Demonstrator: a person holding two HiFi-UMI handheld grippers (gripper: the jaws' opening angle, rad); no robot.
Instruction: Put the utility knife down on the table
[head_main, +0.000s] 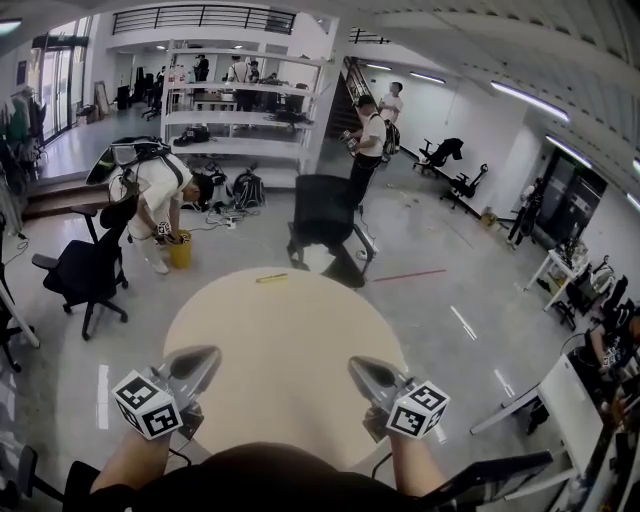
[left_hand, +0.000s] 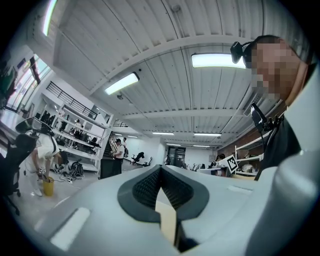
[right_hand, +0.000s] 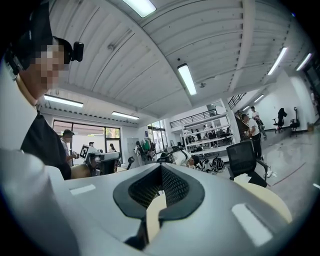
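Big bright room with a shiny grey floor (head_main: 430, 240). Tall white shelves (head_main: 235, 110) at the far side. Above the shelves, a dark railing (head_main: 205, 17). Right of the shelves, stairs (head_main: 345, 95) and a white wall (head_main: 470, 125), with long lamps (head_main: 530, 100) overhead. In front of the shelves, a black chair (head_main: 322, 212). Far left of the shelves, big glass doors (head_main: 55, 75), bright with daylight.

The right gripper (right_hand: 161, 174) holds its fingers (right_hand: 178, 189) closed tip to tip with nothing between them, over the beige tabletop (right_hand: 267, 200), with a black chair (right_hand: 244, 159) and shelves (right_hand: 207, 136) beyond at right.
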